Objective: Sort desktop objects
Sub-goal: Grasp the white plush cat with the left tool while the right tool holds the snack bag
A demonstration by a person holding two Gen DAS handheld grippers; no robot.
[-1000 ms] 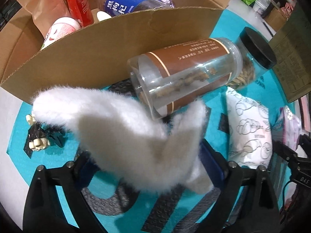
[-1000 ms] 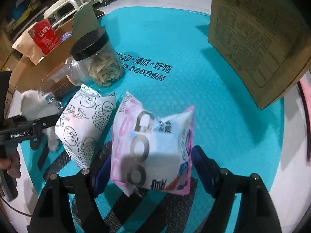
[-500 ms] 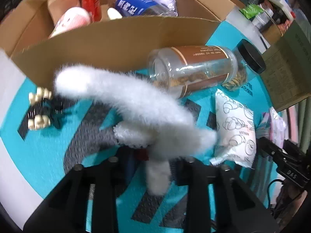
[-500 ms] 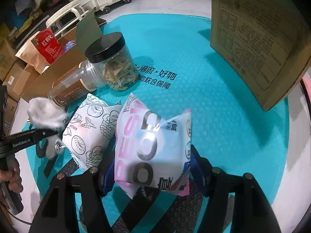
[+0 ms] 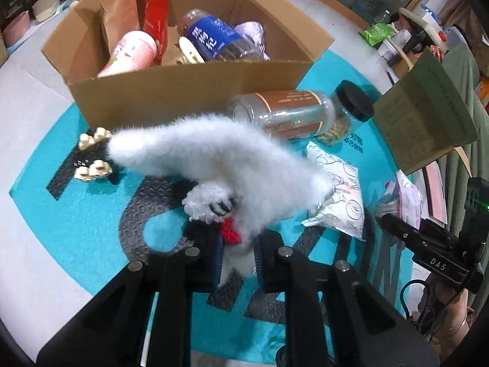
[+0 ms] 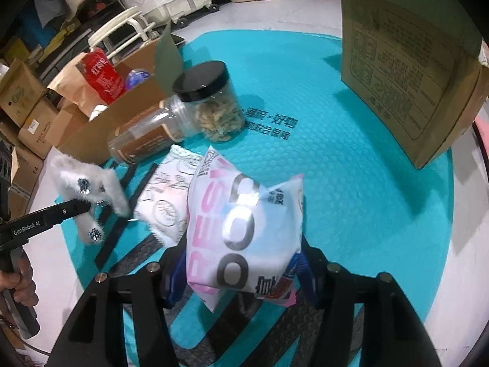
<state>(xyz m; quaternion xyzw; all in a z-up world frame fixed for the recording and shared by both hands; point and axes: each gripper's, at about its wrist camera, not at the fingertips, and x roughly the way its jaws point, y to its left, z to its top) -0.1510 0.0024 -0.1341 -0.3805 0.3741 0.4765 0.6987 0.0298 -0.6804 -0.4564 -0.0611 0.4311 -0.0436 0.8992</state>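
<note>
Surface: teal bubble-textured mat with dark printed lettering, laid on a pale grey floor; stacked cartons and white furniture in the background.

Open box: brown cardboard, at the far left edge of the mat. Holds a blue-labelled bottle, a pink-and-white cup, a red packet, a brown paper bag and a pale purple item whose kind cannot be made out.

Second box: cardboard with printed panels, at the far right of the mat, well apart from the first.

Brown-labelled jar: clear plastic, lying on its side just beside the open box's near wall.

Black-lidded jar: upright, pale dried pieces inside, touching the neck end of the lying jar.

White pouch: line-drawn pattern, flat on the mat in front of the jars.

Hair clip: black with cream beads, on the mat near the open box's left corner.

Left gripper: clenched on the lower end of a white plush toy. The toy has a red knitted piece at its base, is lifted off the mat and stretches up and left towards the open box.

Right gripper: clamped on a puffed snack bag, white with pink and grey lettering, held above the mat just right of the white pouch.
</note>
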